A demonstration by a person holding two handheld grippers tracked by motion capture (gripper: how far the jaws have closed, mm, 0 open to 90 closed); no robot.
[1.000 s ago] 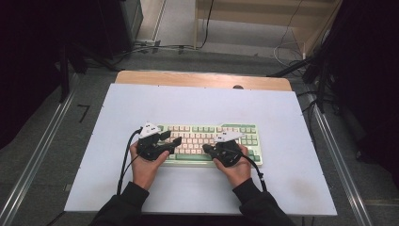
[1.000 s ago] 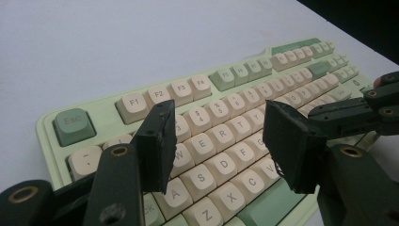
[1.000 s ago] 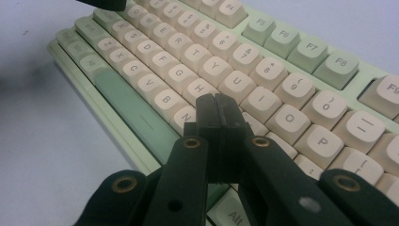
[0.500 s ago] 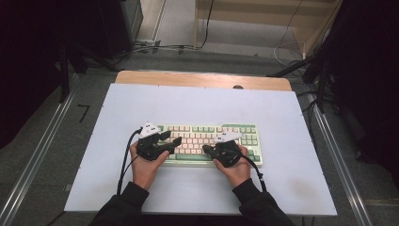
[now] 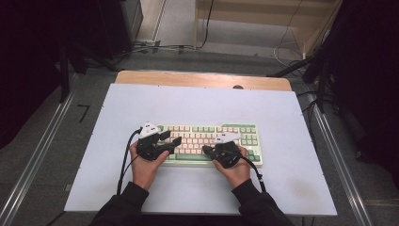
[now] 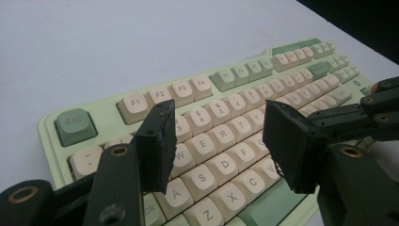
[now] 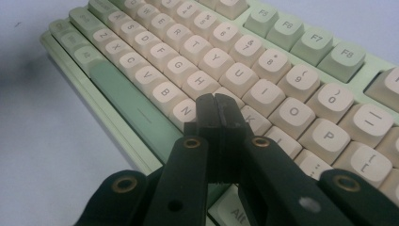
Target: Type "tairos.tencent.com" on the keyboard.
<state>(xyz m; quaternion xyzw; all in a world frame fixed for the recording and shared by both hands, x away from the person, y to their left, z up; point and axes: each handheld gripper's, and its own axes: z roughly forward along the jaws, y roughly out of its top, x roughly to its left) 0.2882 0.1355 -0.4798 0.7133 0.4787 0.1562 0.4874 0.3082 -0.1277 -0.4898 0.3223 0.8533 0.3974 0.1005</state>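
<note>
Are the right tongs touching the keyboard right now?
Cannot tell. In the right gripper view the shut right tongs point at the keyboard near M, hiding the tips' contact point.

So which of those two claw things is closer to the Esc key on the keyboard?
The left. The left gripper hovers open over the left letter keys, with the Esc key just beyond its left jaw. The right gripper, jaws shut, sits farther along the keyboard, near the N key.
</note>
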